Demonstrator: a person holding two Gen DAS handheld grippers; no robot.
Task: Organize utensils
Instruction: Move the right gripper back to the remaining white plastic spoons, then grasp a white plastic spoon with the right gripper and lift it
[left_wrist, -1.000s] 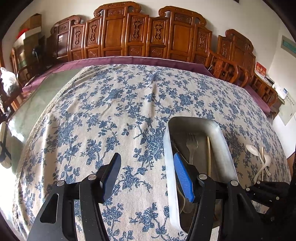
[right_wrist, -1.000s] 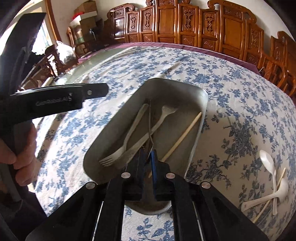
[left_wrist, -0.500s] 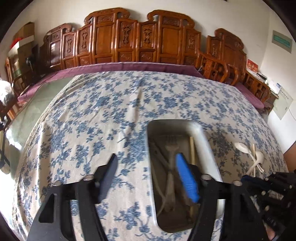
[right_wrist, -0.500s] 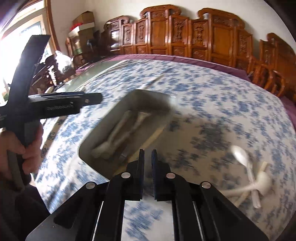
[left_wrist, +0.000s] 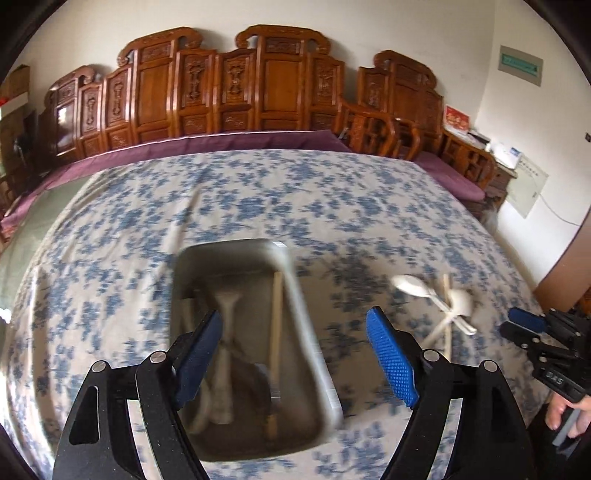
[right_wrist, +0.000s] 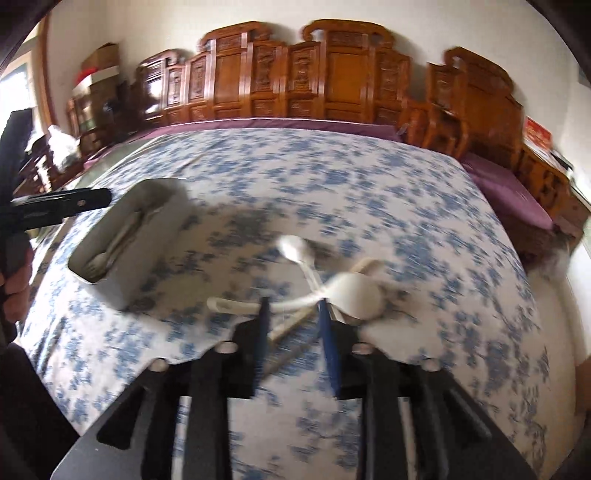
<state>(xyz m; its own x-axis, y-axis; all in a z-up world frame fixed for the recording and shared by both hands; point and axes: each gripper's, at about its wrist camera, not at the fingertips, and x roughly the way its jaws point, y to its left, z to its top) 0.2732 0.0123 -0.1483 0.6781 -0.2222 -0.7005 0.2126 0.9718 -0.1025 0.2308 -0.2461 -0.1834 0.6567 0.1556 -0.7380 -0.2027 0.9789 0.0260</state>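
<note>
Steel tray (left_wrist: 314, 354) holds forks and a chopstick; we hover both grippers, just opening and empty, near white spoons (right_wrist: 354, 291).

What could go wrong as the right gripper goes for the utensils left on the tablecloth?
The white spoons and chopstick lie crossed in a heap, so the right gripper, whose jaws have just been opening and hold nothing, may pinch two at once or flick one away. The picture is blurred; a fast approach could also snag the tablecloth.
</note>
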